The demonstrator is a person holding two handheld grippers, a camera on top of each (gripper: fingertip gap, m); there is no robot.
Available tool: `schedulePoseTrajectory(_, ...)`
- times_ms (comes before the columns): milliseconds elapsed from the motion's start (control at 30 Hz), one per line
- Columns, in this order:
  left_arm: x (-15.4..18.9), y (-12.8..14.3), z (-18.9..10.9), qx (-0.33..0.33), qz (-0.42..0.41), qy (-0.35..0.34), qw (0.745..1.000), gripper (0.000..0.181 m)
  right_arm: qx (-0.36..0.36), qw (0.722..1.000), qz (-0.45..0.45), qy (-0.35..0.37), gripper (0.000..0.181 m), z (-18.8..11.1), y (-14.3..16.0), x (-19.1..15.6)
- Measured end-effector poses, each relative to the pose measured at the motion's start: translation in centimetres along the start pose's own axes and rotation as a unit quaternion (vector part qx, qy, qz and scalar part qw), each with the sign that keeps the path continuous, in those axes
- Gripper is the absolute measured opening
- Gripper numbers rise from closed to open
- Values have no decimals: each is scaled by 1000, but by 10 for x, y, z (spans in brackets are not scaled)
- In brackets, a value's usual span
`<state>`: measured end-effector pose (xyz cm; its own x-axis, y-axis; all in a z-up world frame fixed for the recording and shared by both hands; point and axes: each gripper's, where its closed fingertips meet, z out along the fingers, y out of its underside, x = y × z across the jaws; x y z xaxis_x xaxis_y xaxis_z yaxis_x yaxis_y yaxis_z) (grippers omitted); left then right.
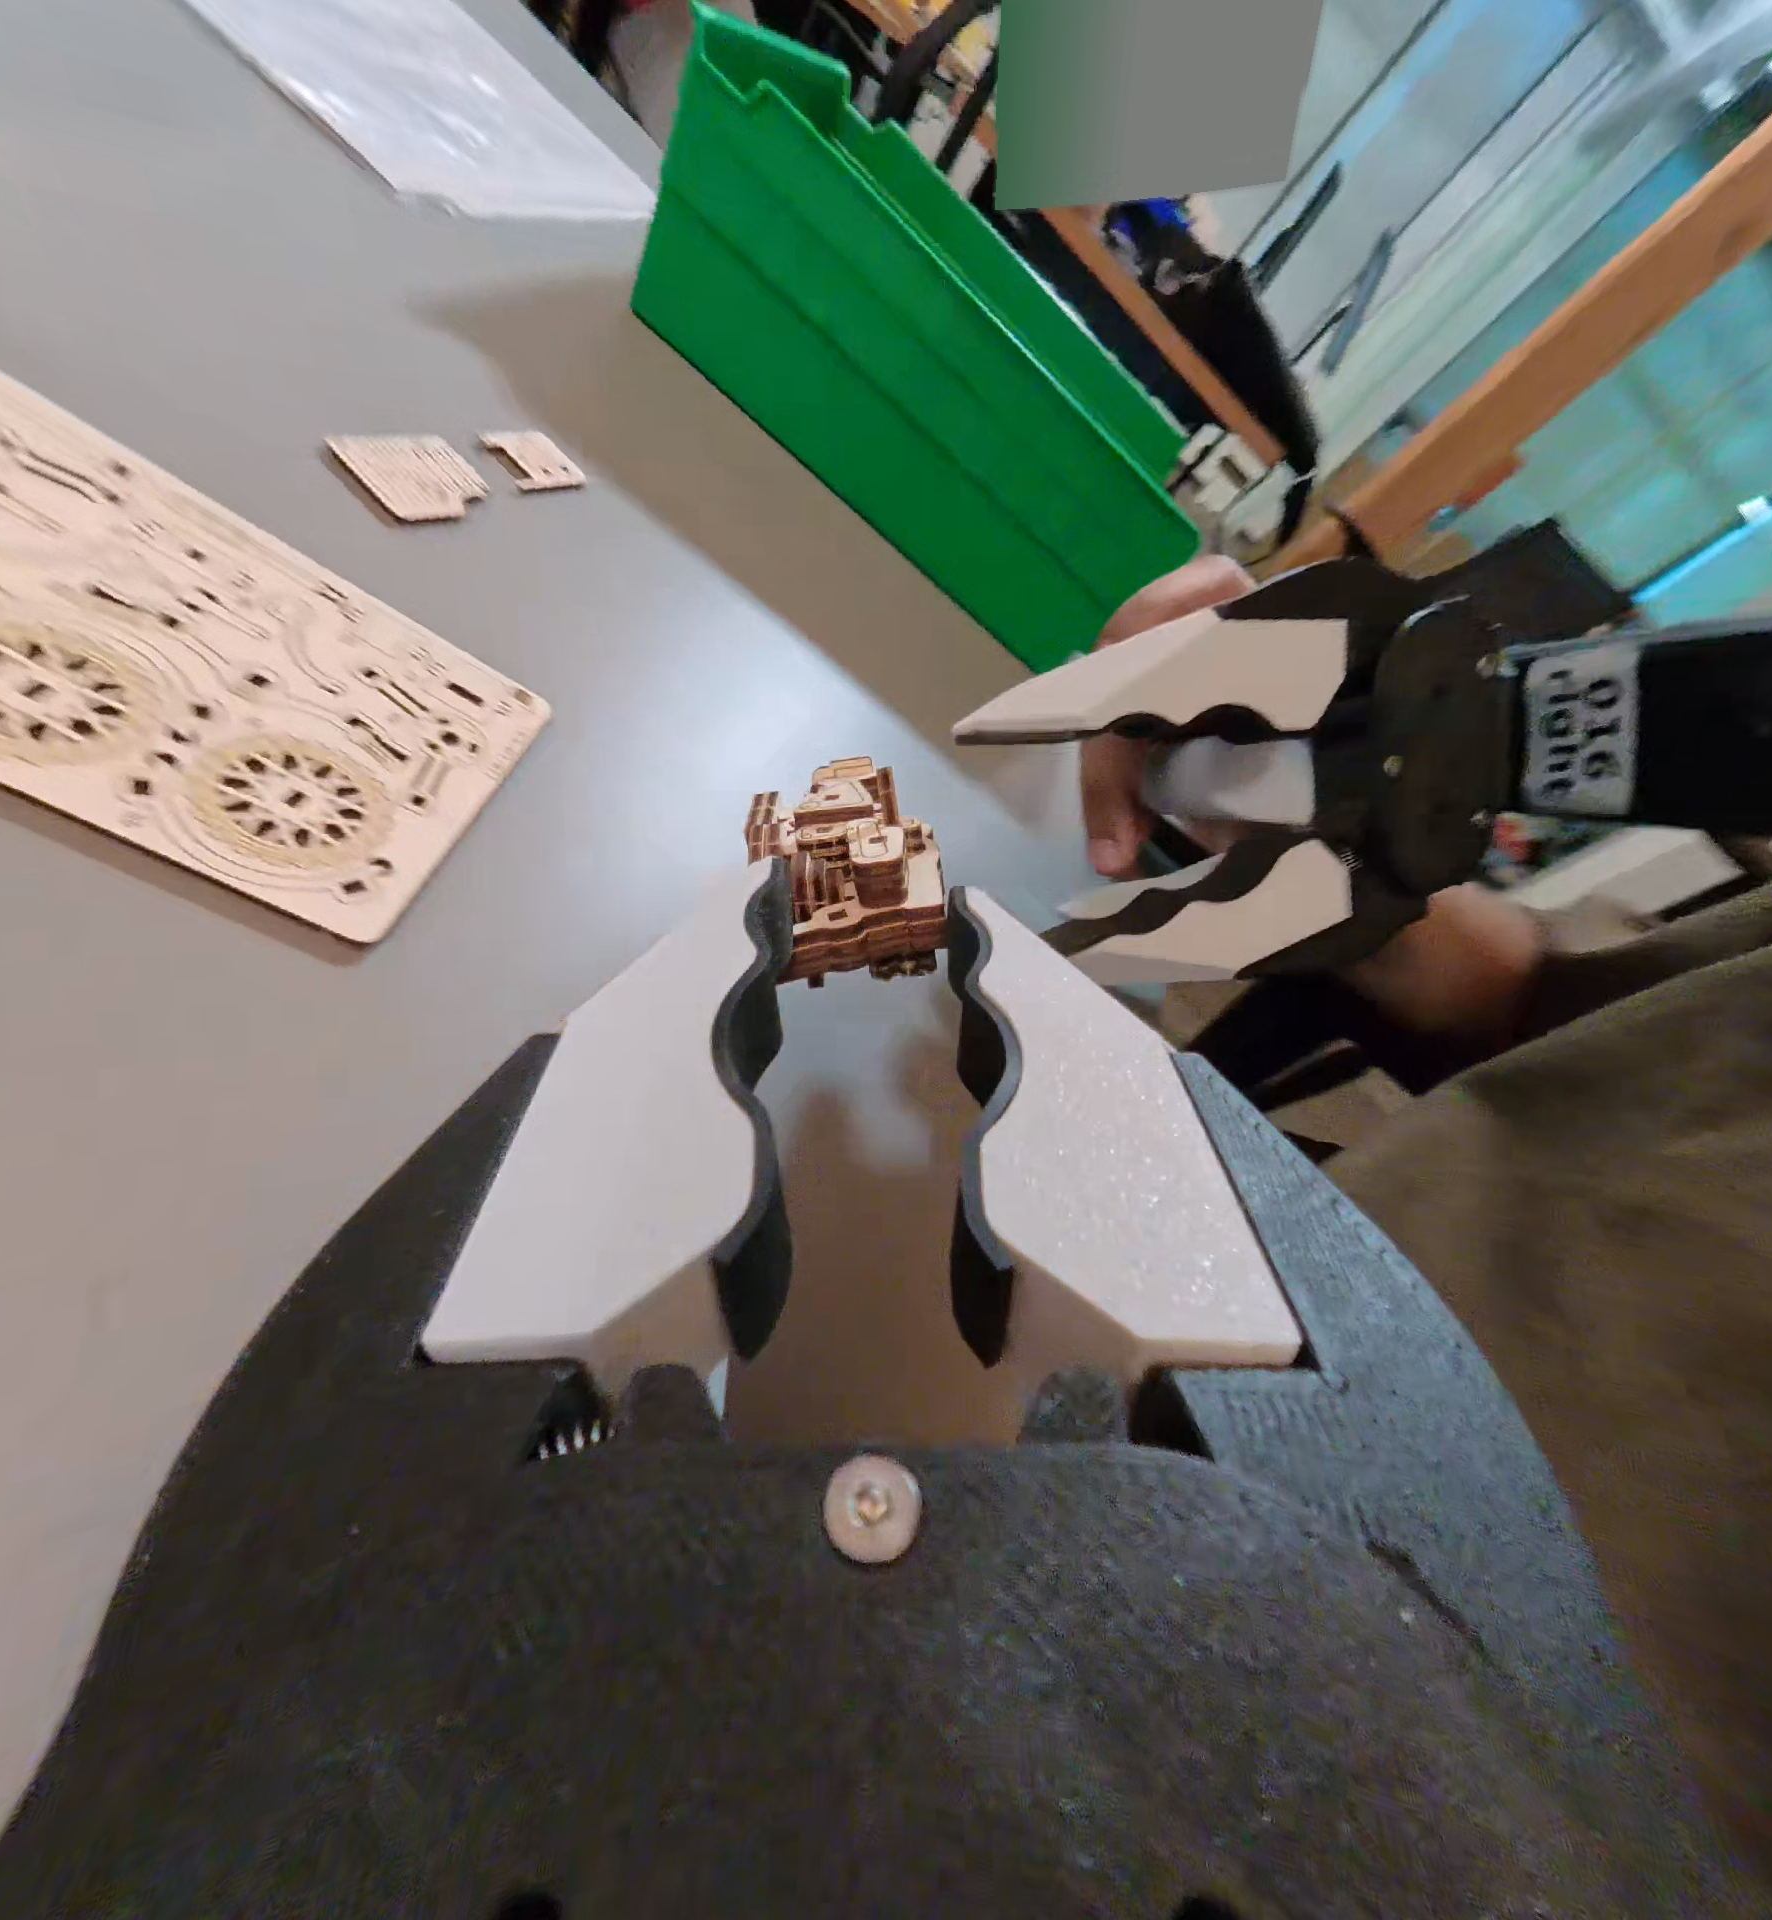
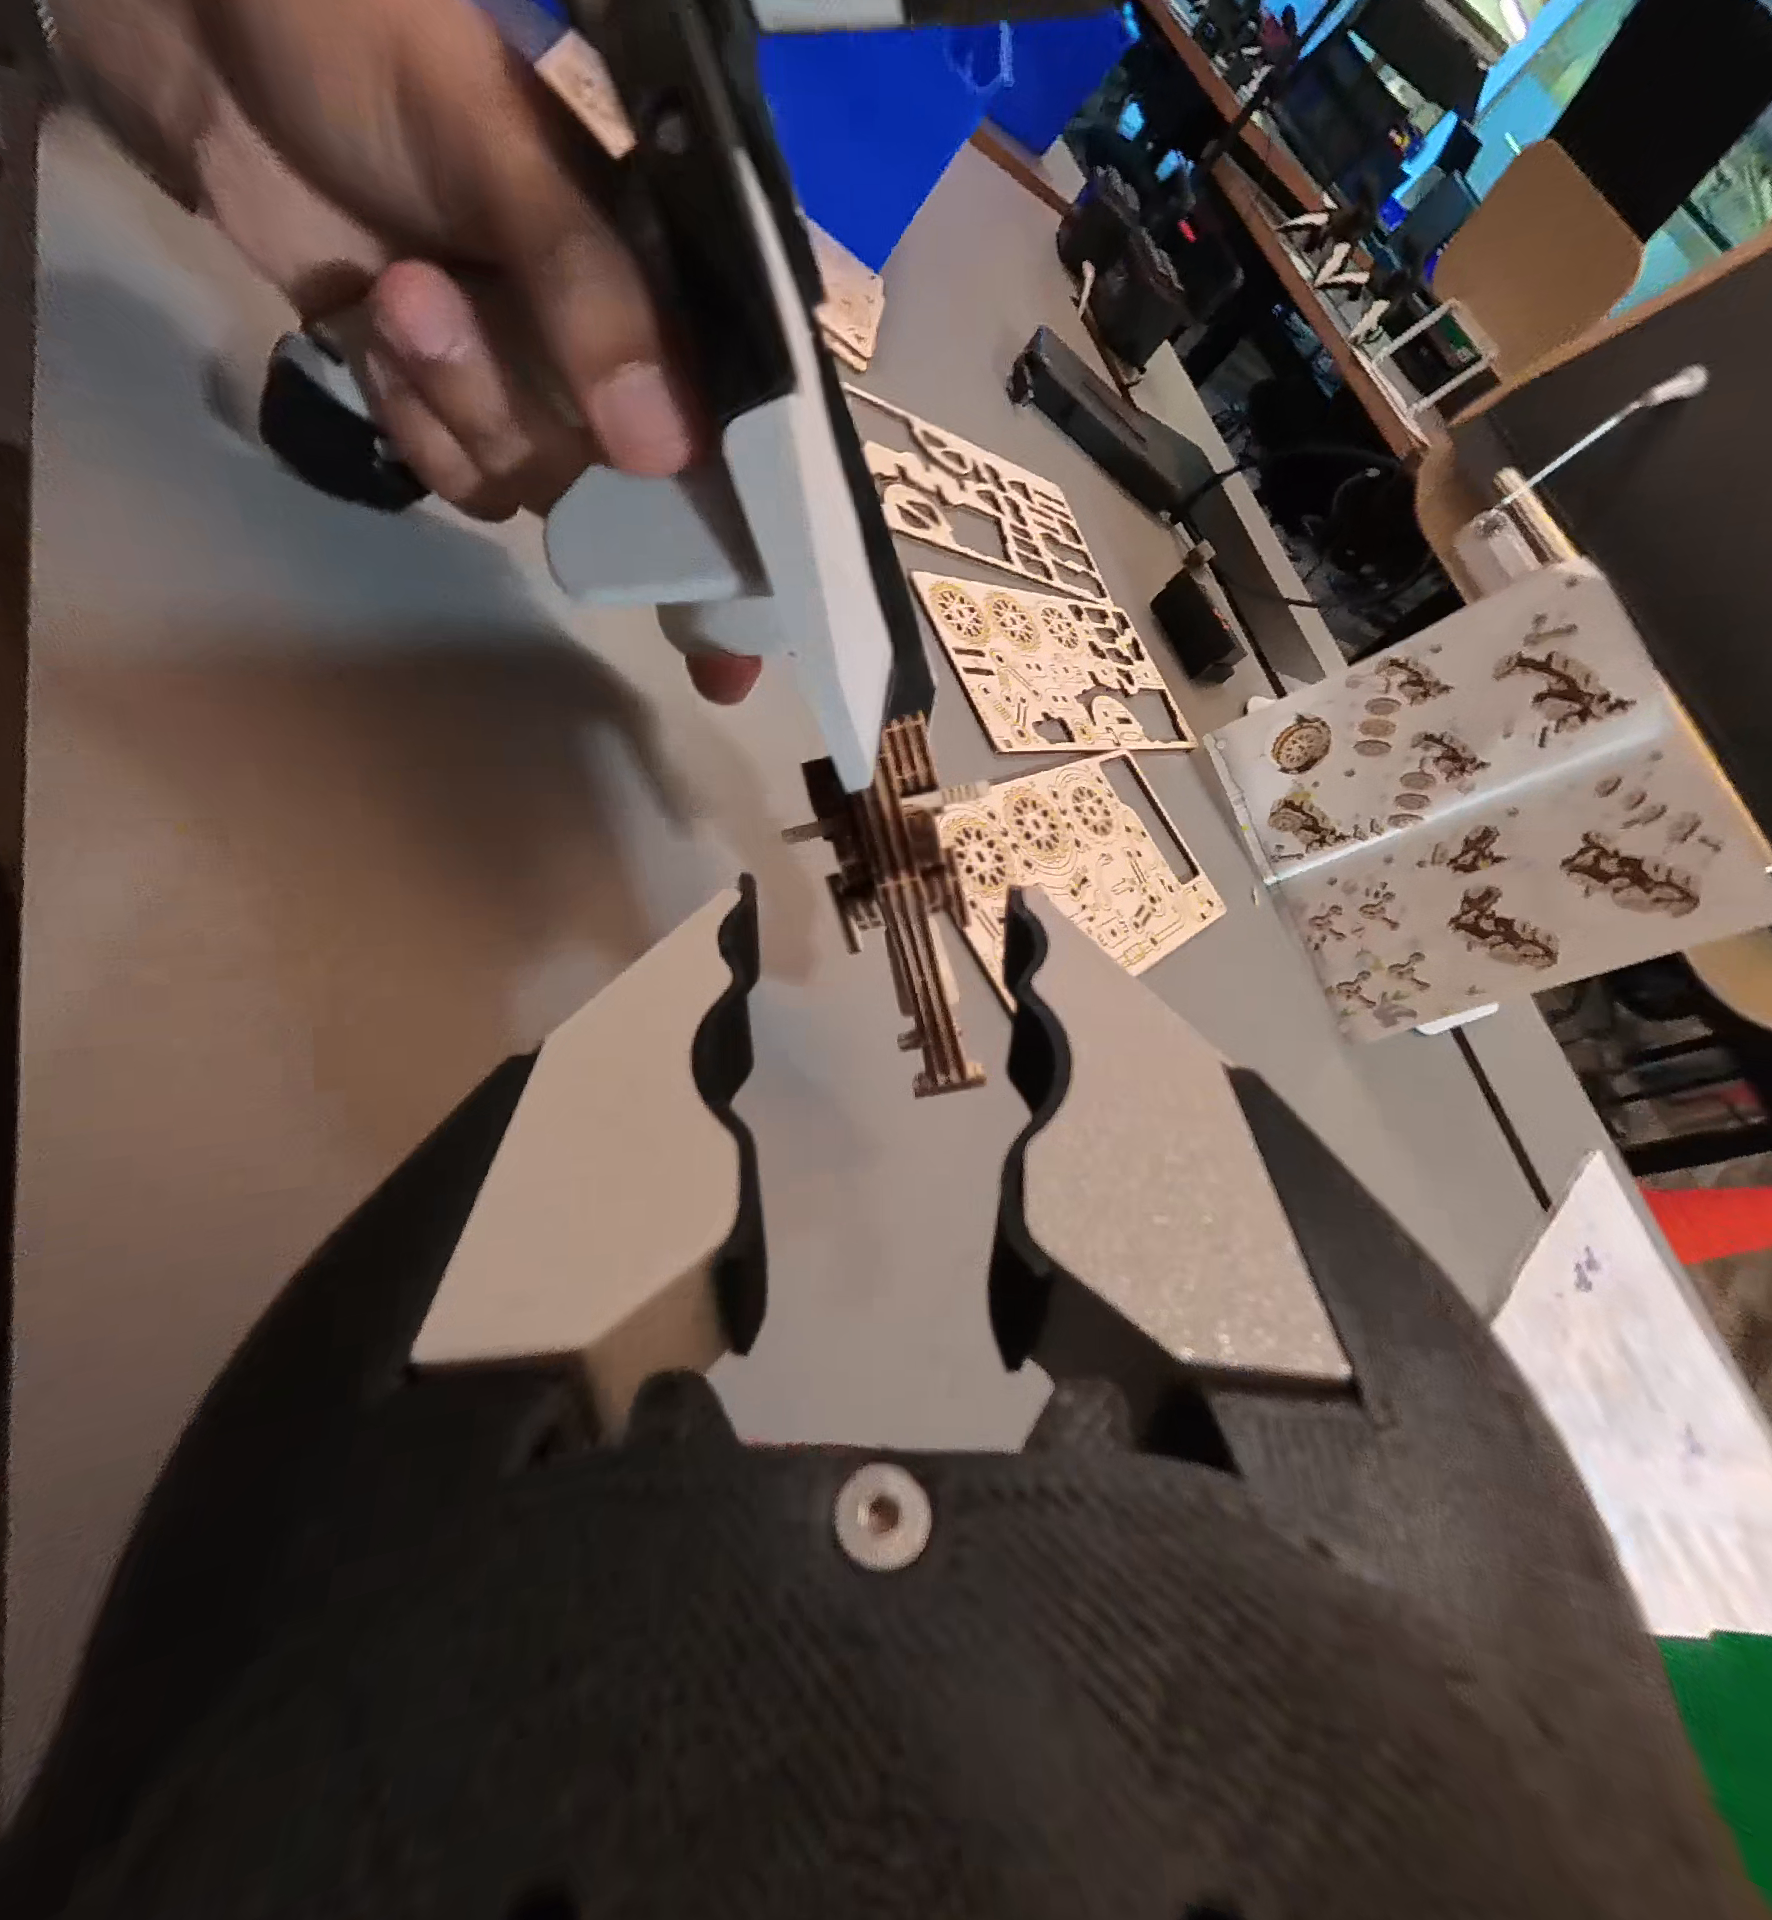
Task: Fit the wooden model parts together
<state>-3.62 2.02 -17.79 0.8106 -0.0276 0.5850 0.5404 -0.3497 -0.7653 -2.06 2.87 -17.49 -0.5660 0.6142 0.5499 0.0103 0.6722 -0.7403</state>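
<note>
My left gripper (image 1: 866,904) is shut on a small brown layered wooden model assembly (image 1: 851,883) and holds it above the grey table (image 1: 238,1143). In the right wrist view the left gripper (image 2: 866,764) comes down from the top and holds the assembly (image 2: 897,862), with a long slatted part hanging toward the camera. My right gripper (image 2: 882,899) is open and empty, its fingertips on either side of that slatted part and close to it. It also shows in the left wrist view (image 1: 1017,831), just right of the assembly, jaws apart.
A punched wooden part sheet (image 1: 186,675) and two small loose wooden pieces (image 1: 409,473) lie to the left. A green bin (image 1: 892,343) stands behind. Two more part sheets (image 2: 1048,644), a printed box (image 2: 1484,831) and a white paper (image 2: 1640,1403) lie on the table. The tips of both grippers are at nearly the same place.
</note>
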Motion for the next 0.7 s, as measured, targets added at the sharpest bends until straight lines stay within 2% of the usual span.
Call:
schedulePoseTrajectory(100, 7, 5, 1, -15, -41, 39, 998, 27, 5, 1000, -12, -10, 46, -3, -1, -4)
schedulePoseTrajectory(400, 21, 19, 3, -65, -108, 120, 985, 27, 28, 995, 41, -88, 45, -14, -1, -18)
schedulePoseTrajectory(700, 29, 31, 4, -101, -132, 155, 974, 27, 27, 994, 41, -94, 45, -13, -4, -24)
